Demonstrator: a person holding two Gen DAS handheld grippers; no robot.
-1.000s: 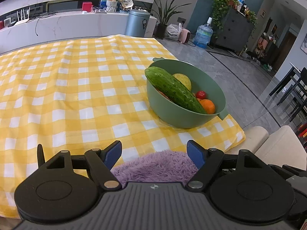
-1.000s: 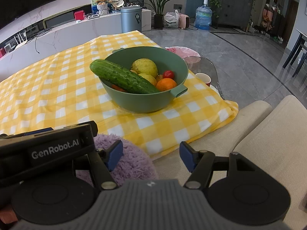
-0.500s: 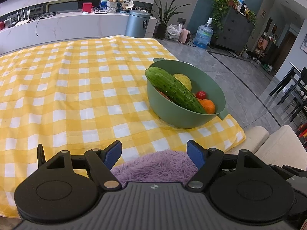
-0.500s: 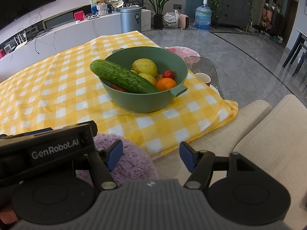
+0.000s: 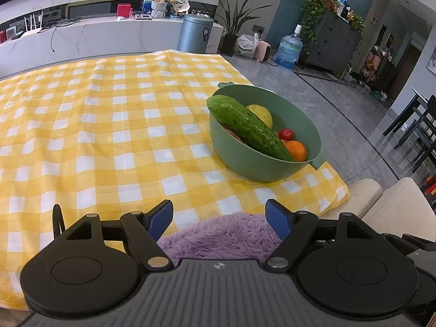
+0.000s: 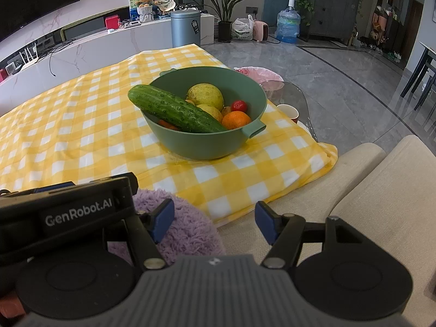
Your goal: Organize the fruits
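Note:
A green bowl [image 5: 261,167] [image 6: 201,144] stands on the yellow checked cloth [image 5: 95,136] [image 6: 81,125] near its right edge. A long cucumber [image 5: 248,128] [image 6: 177,113] lies across the bowl's rim. Inside are yellow fruits [image 6: 205,96], an orange [image 5: 295,150] [image 6: 236,119] and a small red tomato [image 5: 286,134] [image 6: 239,105]. My left gripper [image 5: 219,219] is open and empty, well short of the bowl, over a purple fluffy cushion [image 5: 220,234]. My right gripper [image 6: 214,222] is open and empty, near the cloth's front corner.
A beige sofa [image 6: 368,190] lies to the right of the table. A pink bowl [image 6: 259,74] and a paper cup [image 6: 288,111] sit on a glass side table beyond the green bowl. The left gripper's body [image 6: 68,209] shows at the right view's left edge.

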